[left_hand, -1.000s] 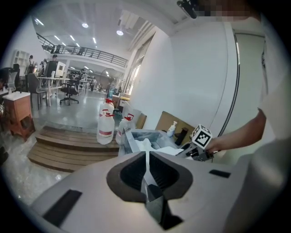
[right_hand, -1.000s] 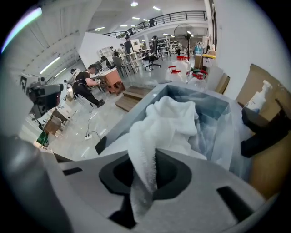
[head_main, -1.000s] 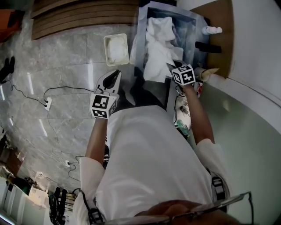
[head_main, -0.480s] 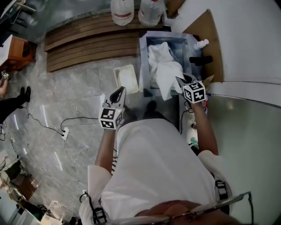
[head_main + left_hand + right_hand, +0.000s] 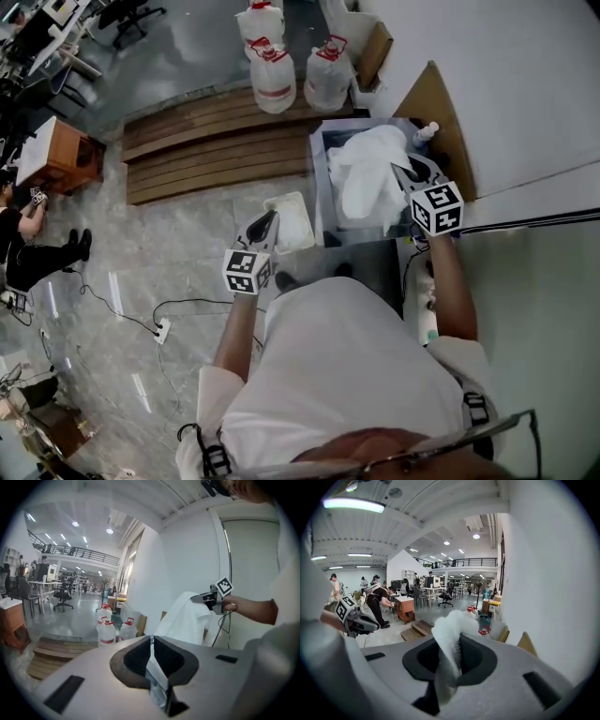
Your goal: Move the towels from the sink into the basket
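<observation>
Right gripper view: R gripper [image 5: 451,641] jaws clamped on a fold of white towel [image 5: 446,625], cloth bunched betw the pads. Head view adds what that cam can't: the towel hangs from R gripper over the sink [image 5: 321,187], lower end down inside it. Can't tell if more cloth lies under it.

Left gripper view: L gripper [image 5: 152,644] jaws closed together, nothing betw them. Same view gives a side look at the towel draping below R gripper.

Head view only: L gripper is left of sink, over near edge of the basket [image 5: 295,202], a white tub just beside sink's left wall. Small white bottle [image 5: 427,131] at sink's far right corner. Wood platform [image 5: 216,155] far-left of sink.

Jugs [image 5: 108,631] stand beyond sink by the wall.

Right gripper view alone shows a person [image 5: 377,603] bent over, well away from sink.

Counts: 2 grippers, 1 towel seen, 1 sink, 1 basket, 1 bottle, 3 jugs w/ red labels (left gripper view).
</observation>
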`<action>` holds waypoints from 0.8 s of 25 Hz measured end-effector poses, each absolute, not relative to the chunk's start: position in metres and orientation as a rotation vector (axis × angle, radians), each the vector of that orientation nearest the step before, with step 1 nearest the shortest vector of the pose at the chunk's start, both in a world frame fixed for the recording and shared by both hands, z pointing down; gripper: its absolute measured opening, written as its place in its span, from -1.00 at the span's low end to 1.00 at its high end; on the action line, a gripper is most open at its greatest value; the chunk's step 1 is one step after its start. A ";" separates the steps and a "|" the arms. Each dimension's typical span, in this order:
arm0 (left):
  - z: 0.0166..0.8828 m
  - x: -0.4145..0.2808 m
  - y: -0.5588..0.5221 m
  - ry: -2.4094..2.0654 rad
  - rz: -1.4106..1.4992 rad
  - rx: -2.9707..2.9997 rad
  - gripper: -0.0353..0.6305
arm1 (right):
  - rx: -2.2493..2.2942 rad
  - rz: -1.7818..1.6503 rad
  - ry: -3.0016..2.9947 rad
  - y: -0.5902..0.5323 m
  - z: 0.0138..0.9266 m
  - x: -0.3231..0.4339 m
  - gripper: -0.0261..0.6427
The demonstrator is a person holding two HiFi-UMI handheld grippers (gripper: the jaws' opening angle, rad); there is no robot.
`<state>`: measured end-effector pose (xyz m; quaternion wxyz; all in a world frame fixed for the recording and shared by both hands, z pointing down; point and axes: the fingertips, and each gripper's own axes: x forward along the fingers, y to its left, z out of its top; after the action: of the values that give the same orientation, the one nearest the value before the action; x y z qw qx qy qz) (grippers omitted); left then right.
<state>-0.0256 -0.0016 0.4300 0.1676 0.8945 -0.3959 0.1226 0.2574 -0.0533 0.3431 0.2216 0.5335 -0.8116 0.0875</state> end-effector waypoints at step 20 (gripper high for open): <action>0.416 -0.157 0.003 -1.404 0.281 2.392 -0.82 | 1.144 0.088 -2.553 -0.094 0.267 0.061 -0.72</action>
<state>-0.1566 0.0030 0.4157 0.1757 0.8446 -0.4958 0.0993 0.0607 -0.0935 0.2669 0.1704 0.4027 -0.8988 0.0310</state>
